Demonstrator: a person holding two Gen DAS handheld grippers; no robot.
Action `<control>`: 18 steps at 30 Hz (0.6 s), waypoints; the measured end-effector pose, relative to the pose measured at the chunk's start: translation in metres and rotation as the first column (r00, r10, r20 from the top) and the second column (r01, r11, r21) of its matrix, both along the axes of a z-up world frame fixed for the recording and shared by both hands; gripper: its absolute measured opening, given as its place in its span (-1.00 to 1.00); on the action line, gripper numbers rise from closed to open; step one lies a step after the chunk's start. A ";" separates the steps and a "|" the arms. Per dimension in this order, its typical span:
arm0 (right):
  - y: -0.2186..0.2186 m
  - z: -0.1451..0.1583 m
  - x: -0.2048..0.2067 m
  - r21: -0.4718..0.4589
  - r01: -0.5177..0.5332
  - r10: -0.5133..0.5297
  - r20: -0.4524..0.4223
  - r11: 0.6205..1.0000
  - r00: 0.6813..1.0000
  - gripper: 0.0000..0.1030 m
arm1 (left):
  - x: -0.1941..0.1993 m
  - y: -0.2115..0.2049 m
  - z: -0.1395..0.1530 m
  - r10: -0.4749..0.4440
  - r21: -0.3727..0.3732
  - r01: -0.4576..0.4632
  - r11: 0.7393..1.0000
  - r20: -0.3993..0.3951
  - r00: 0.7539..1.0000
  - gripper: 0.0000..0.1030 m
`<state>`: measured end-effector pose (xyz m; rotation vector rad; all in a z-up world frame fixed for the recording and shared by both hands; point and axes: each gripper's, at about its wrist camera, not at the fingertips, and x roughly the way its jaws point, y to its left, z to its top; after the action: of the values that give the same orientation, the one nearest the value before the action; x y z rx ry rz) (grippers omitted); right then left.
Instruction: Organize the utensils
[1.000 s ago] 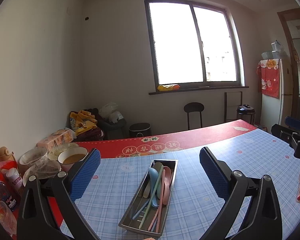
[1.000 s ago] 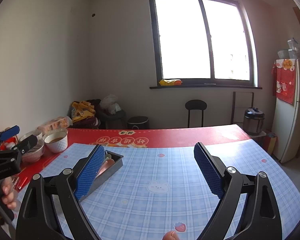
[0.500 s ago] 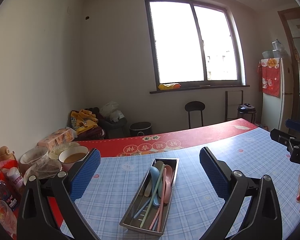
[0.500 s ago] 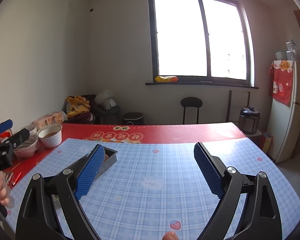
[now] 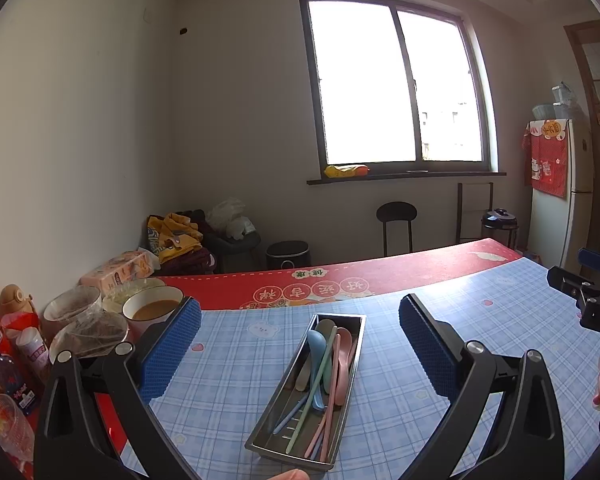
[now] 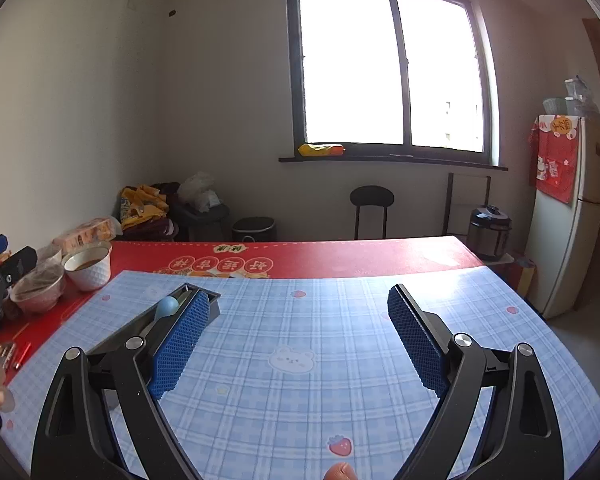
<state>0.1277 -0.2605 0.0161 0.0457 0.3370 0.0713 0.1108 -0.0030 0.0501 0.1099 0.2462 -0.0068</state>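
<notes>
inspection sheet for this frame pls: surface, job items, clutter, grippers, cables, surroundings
Surface: table under a blue checked cloth, red mat along the far edge.
Job's things: metal tray holding pastel spoons and chopsticks, all inside.
Clutter: bowls, tissue pack, bottles at the table's left end.
Grippers: left gripper open, above the tray; right gripper open, empty, over bare cloth.
Cables: nothing seen.
Surroundings: window, stool, fridge, cooker.
</notes>
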 end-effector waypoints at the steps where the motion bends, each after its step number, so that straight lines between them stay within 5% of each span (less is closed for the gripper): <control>1: 0.000 0.000 0.000 -0.001 0.003 -0.003 0.000 1.000 1.000 0.70 | 0.000 0.000 0.000 0.000 0.000 0.000 1.000 -0.001 1.000 0.88; 18: 0.000 -0.004 0.003 -0.012 0.020 -0.020 -0.014 1.000 1.000 0.70 | 0.003 0.001 -0.002 0.003 -0.004 -0.004 1.000 -0.022 1.000 0.88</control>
<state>0.1304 -0.2601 0.0116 0.0381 0.3508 0.0489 0.1134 -0.0024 0.0481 0.1057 0.2679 -0.0049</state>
